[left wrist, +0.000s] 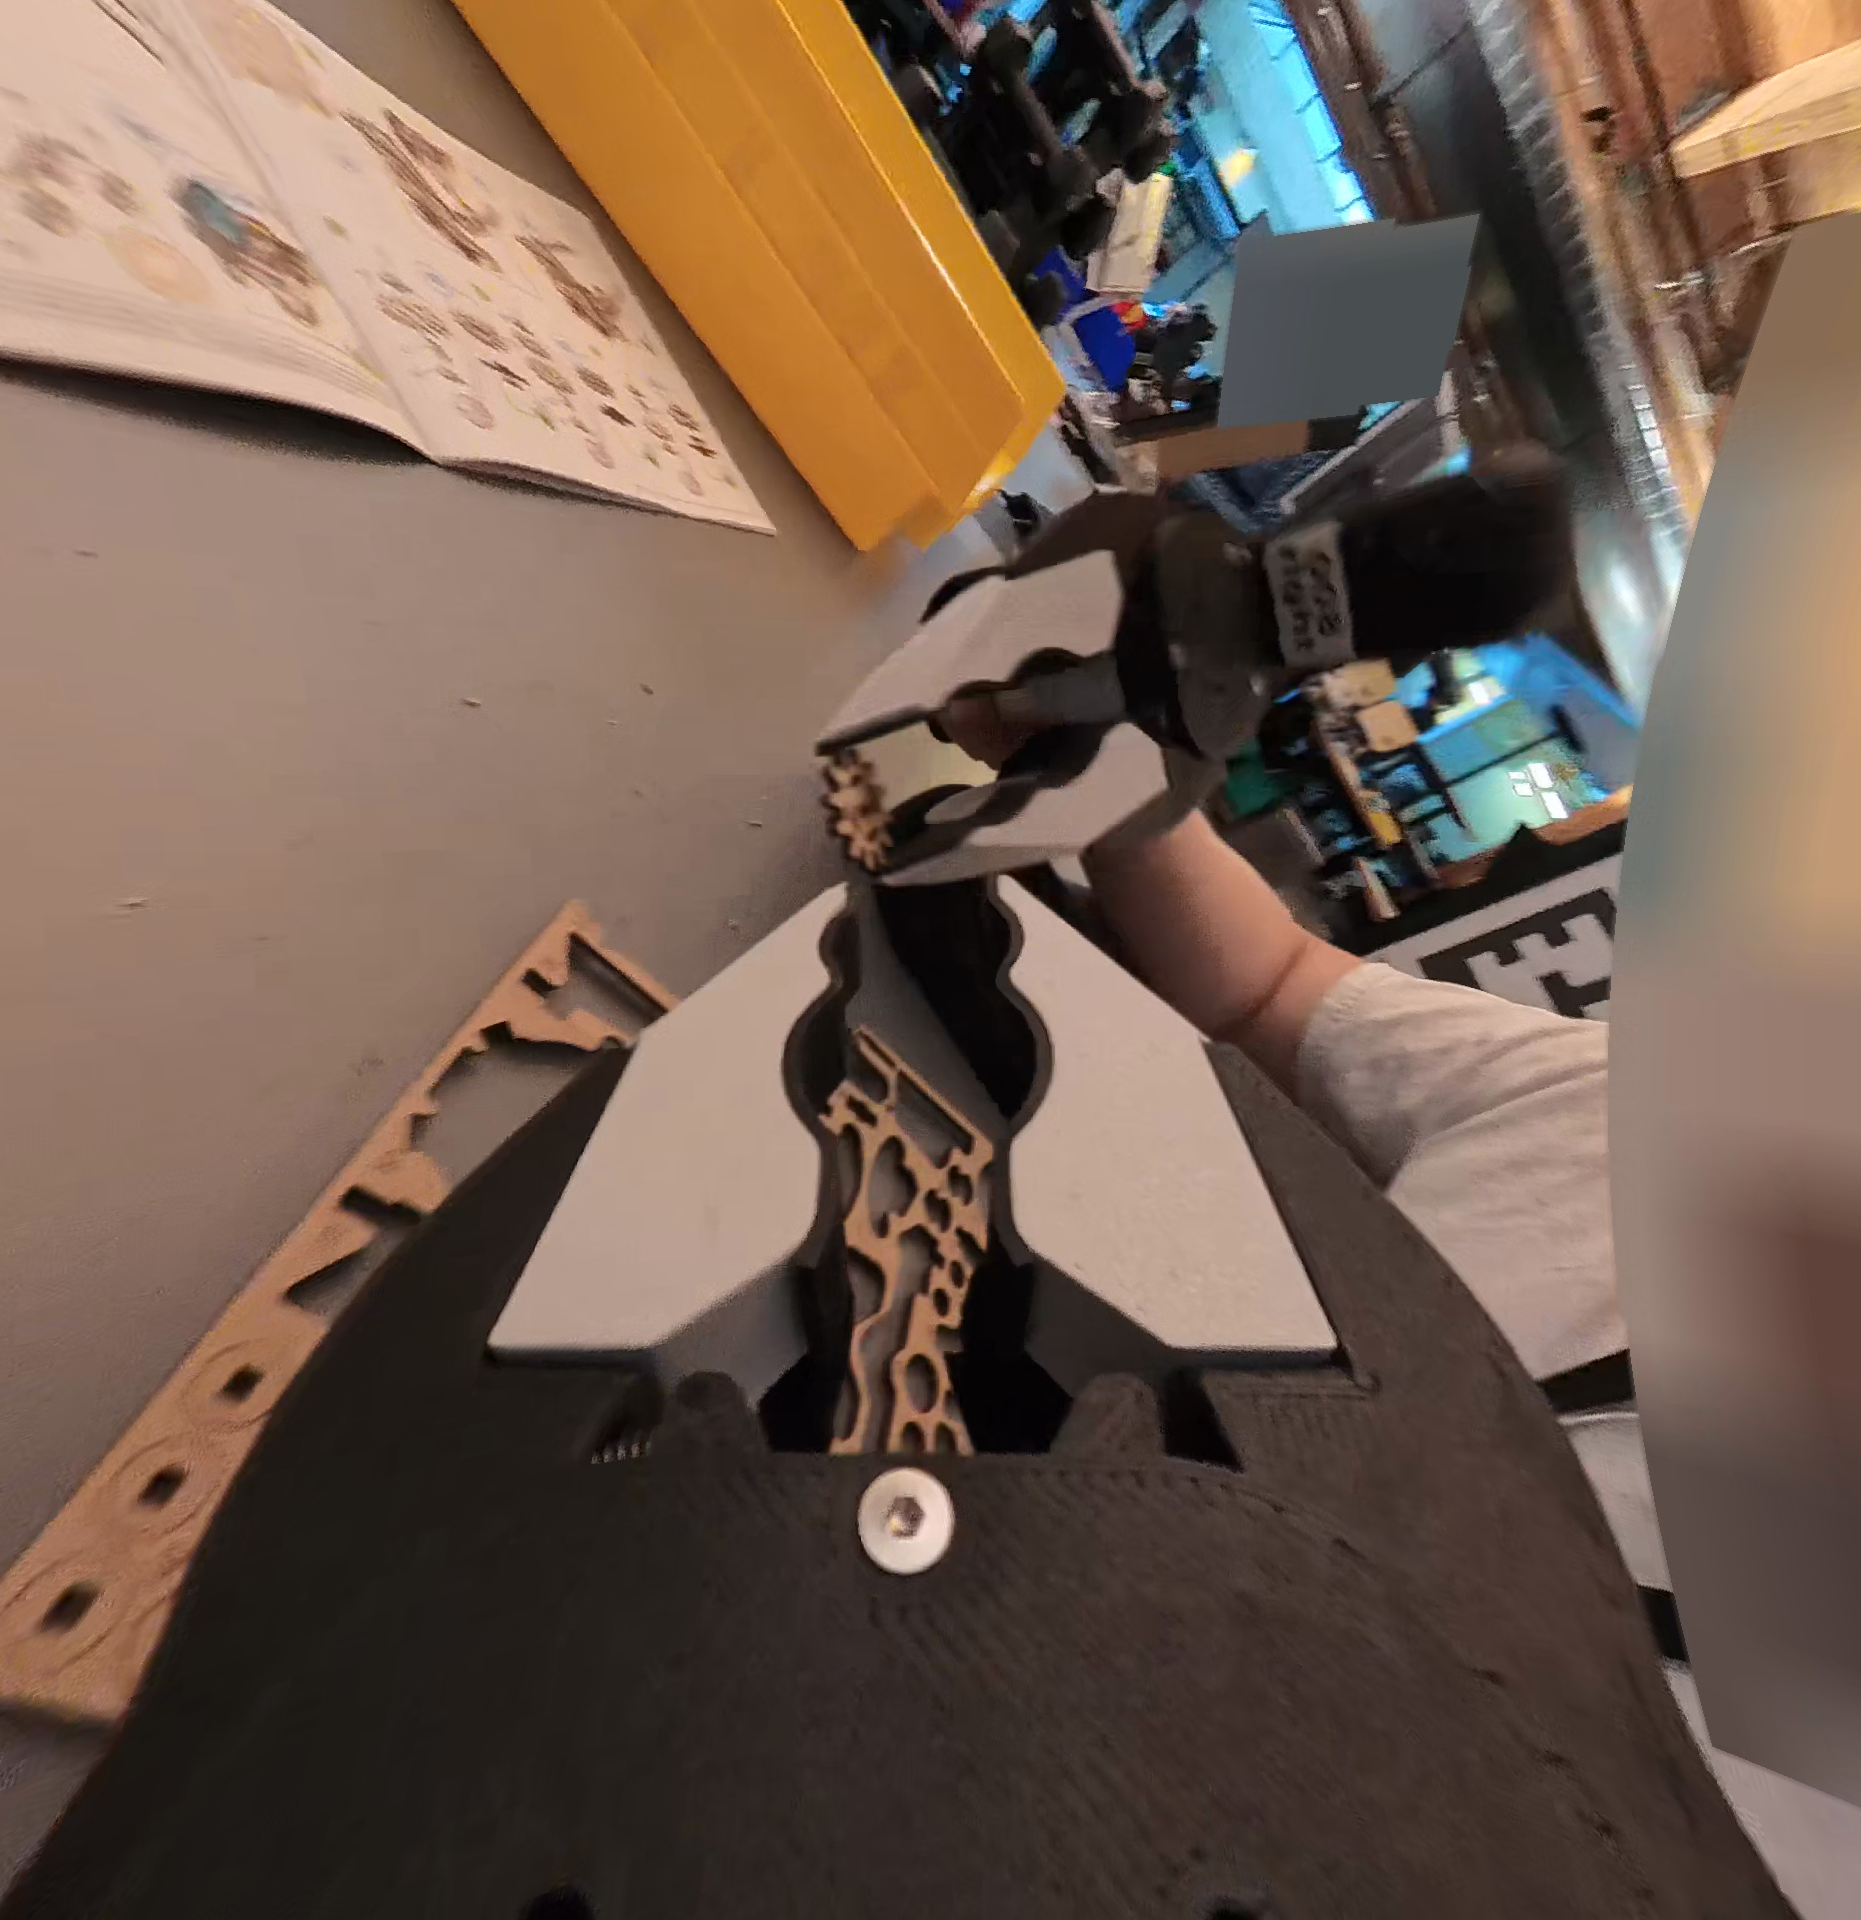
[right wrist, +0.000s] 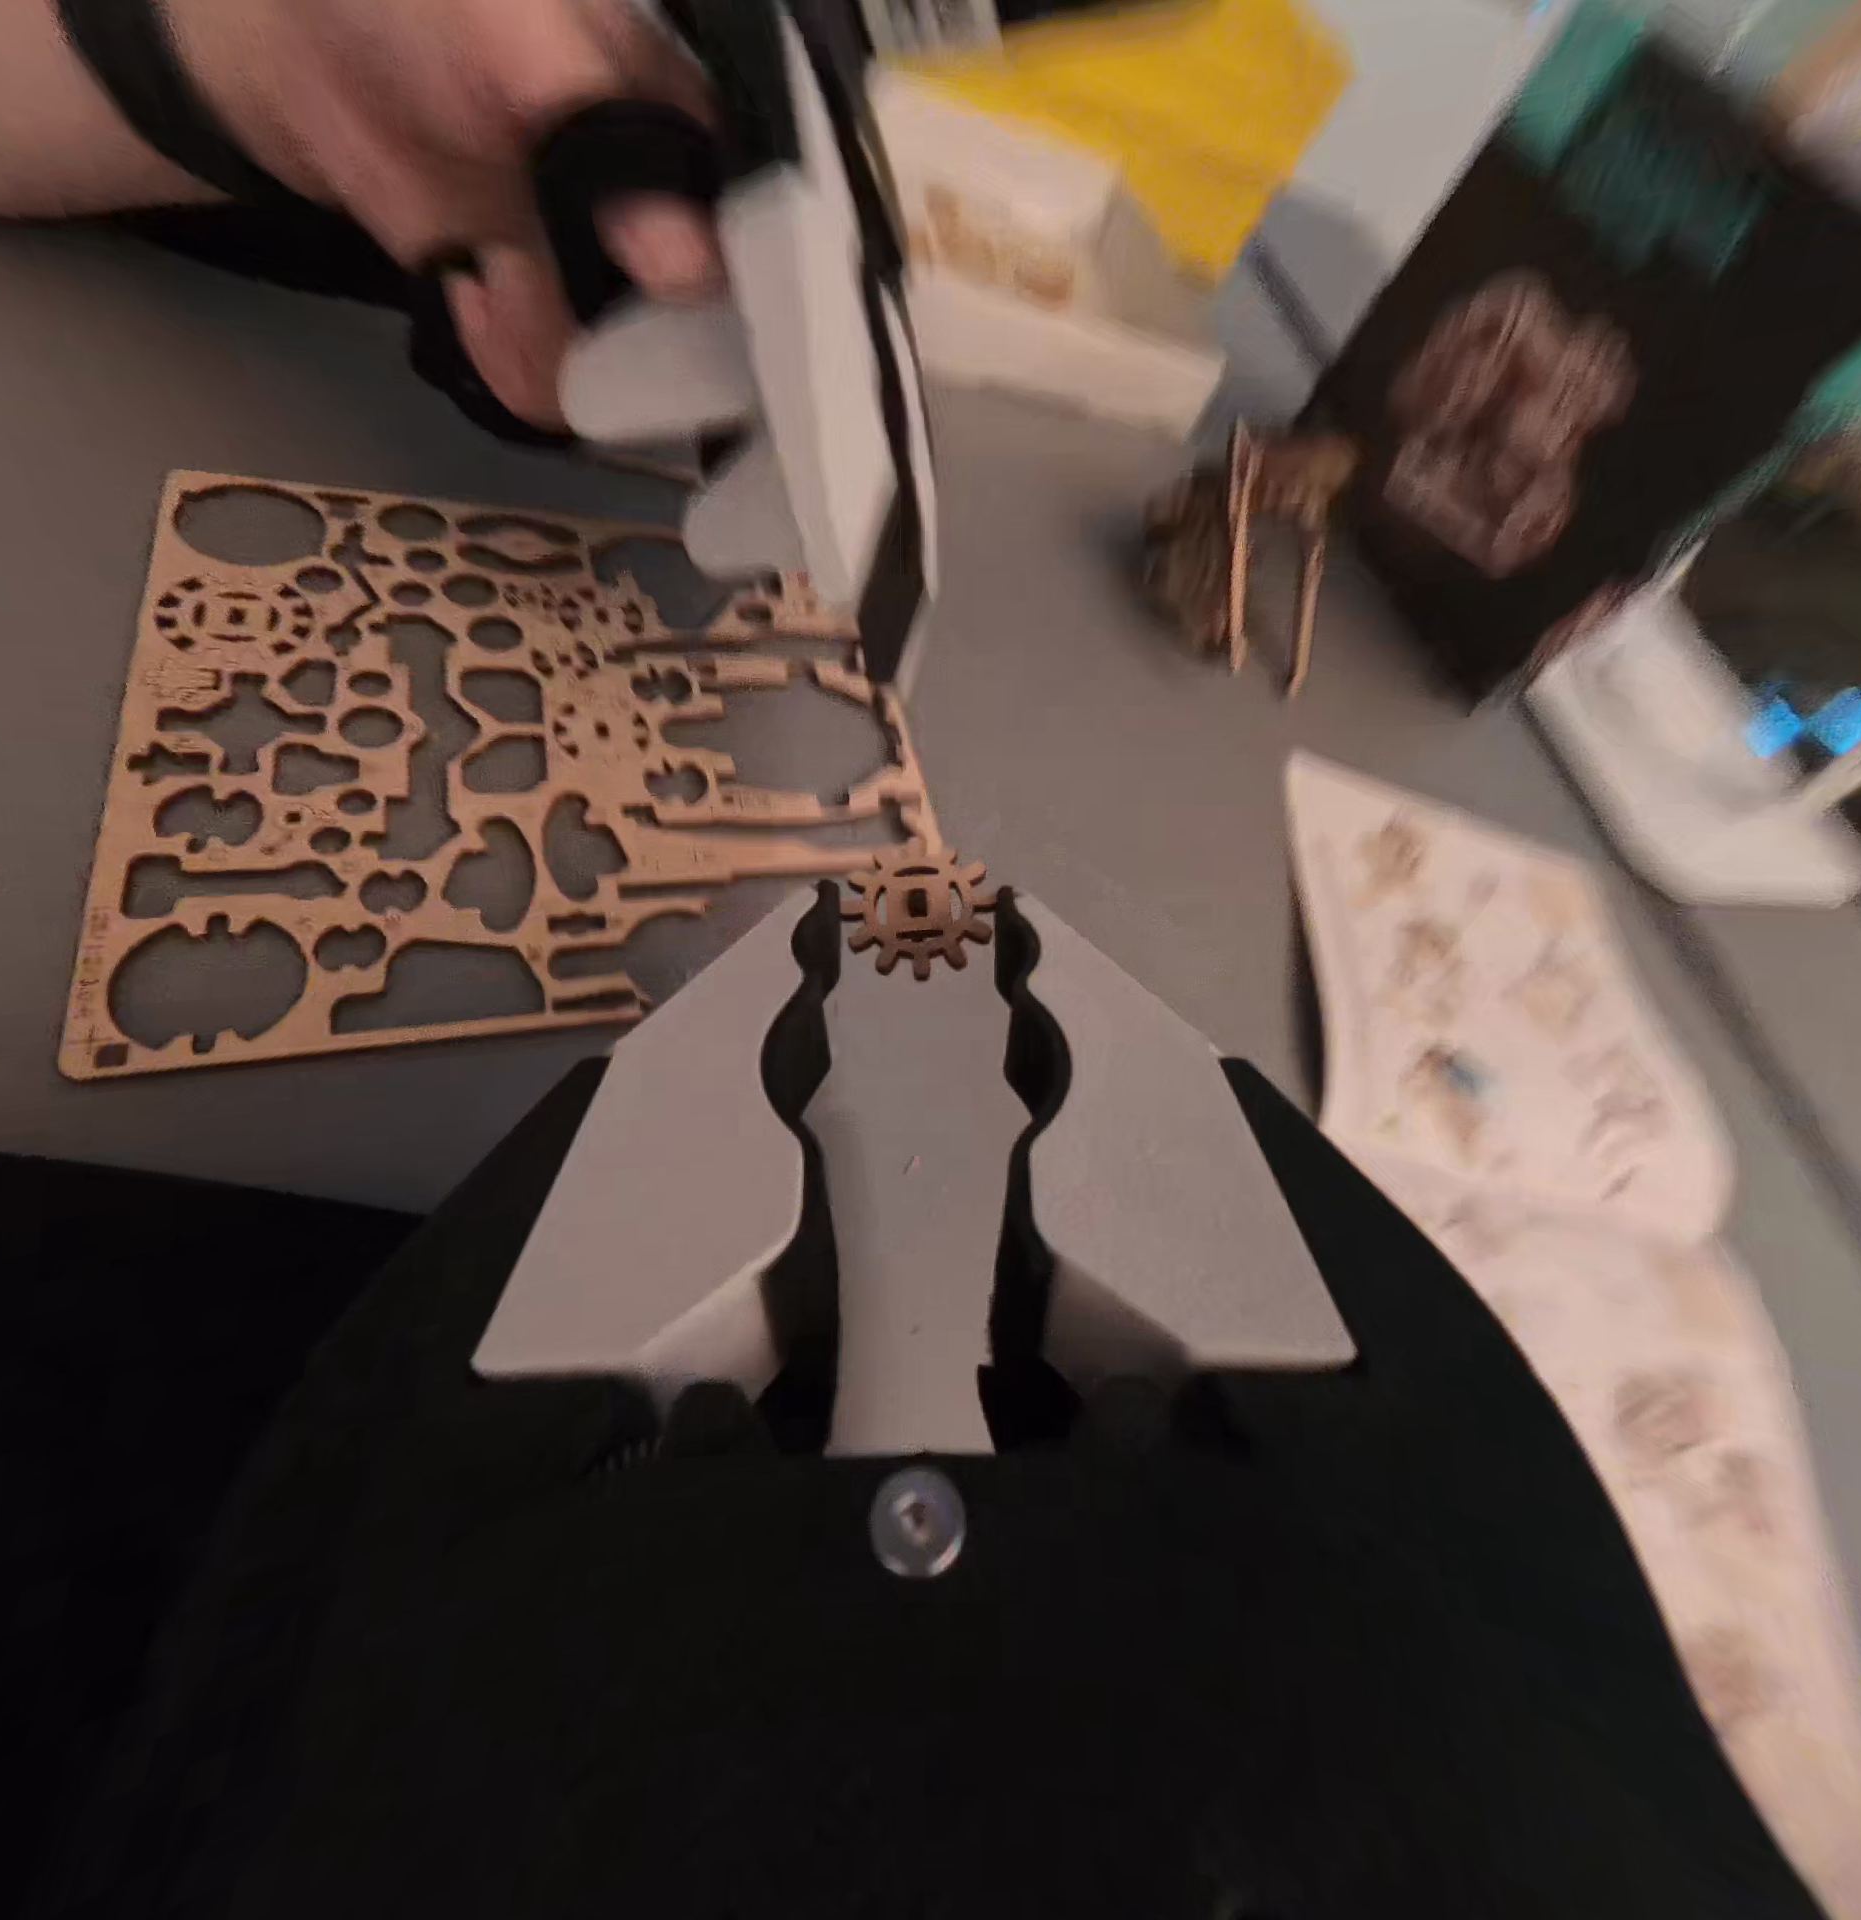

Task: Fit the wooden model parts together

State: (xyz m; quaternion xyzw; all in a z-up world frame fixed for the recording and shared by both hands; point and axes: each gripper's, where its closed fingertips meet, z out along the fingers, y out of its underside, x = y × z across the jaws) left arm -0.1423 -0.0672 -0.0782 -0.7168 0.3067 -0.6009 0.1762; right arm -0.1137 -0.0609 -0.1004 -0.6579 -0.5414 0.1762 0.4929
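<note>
Right tongs (right wrist: 915,920) pinch a small wooden gear (right wrist: 913,911); left tongs (left wrist: 861,902) look closed on nothing; part-built model (right wrist: 1243,561) sits apart, gear not yet fitted

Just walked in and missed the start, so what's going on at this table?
A person is building a wooden model with a handheld tool in each hand. The right tool pinches a small wooden gear at its tips. The left tool is shut and holds nothing, hovering over a punched-out wooden sheet on the grey table. An open instruction booklet lies nearby. Nothing is joined yet.
</note>
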